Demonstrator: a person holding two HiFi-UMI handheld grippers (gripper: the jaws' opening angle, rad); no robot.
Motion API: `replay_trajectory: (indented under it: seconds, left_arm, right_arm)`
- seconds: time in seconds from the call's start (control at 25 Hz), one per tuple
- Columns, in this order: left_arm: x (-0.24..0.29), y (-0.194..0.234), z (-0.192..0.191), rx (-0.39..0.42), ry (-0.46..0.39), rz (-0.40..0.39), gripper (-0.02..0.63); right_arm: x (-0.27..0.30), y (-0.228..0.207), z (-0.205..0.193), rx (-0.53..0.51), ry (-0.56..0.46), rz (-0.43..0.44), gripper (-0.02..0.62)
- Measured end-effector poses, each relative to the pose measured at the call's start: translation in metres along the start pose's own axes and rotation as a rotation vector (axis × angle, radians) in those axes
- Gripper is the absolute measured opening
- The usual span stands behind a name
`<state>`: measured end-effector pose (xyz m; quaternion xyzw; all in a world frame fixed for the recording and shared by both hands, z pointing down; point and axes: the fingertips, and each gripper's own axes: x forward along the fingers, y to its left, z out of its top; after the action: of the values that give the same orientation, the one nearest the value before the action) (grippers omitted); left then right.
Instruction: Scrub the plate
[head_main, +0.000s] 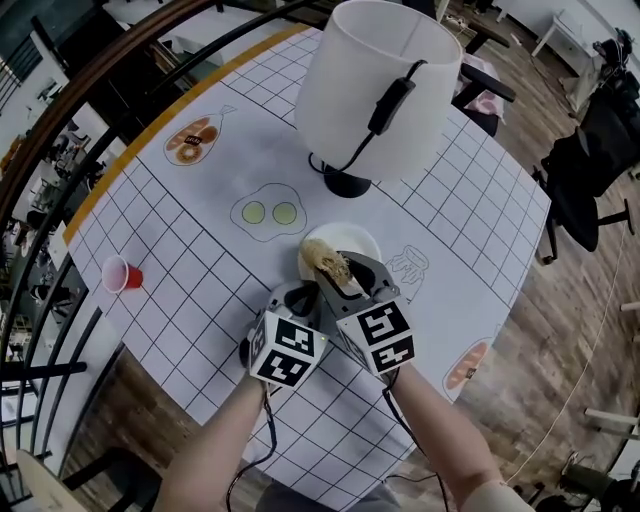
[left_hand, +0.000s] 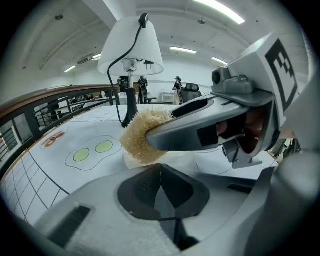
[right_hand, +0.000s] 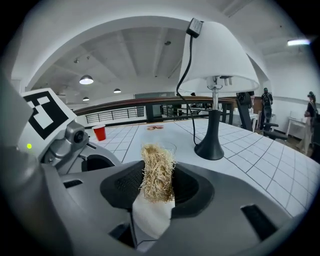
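Checked tabletop (head_main: 200, 225): plate (head_main: 358, 240) just past L gripper (head_main: 306, 292), jaws closed; R gripper (head_main: 346, 274) jaws pinch scrubber (head_main: 326, 260) over it.

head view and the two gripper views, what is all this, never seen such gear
No robot here: a person holds a tool with a two-jaw claw in each hand; the marker cubes are part of the tools. The head view looks down from a camera on the person's head. Each gripper view rides on one tool and looks along its claw. On the gridded table stand a white lamp, a red cup and a white plate. The right claw is shut on a straw-coloured scrubber over the plate. The left claw is shut, its tip at the plate's rim.
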<state>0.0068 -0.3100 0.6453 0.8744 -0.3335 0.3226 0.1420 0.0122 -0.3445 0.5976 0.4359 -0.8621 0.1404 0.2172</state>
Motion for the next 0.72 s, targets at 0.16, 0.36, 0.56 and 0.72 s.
replay_trajectory:
  seconds: [0.16, 0.36, 0.56, 0.72]
  left_arm:
    - [0.002, 0.002, -0.006, 0.011, 0.011, 0.014, 0.014]
    - [0.002, 0.007, -0.007, -0.038, -0.004, 0.008, 0.014]
    - [0.0, 0.009, -0.005, -0.042, -0.015, 0.01, 0.014]
    - [0.002, 0.007, -0.005, -0.021, -0.006, 0.01, 0.014]
  right_arm:
    - [-0.002, -0.016, -0.008, 0.009, 0.02, -0.037, 0.153]
    - [-0.016, -0.05, -0.012, 0.048, 0.014, -0.116, 0.153]
    - [-0.031, -0.091, -0.016, 0.104, -0.003, -0.234, 0.155]
    - [-0.039, -0.07, 0.002, 0.064, -0.046, -0.179, 0.155]
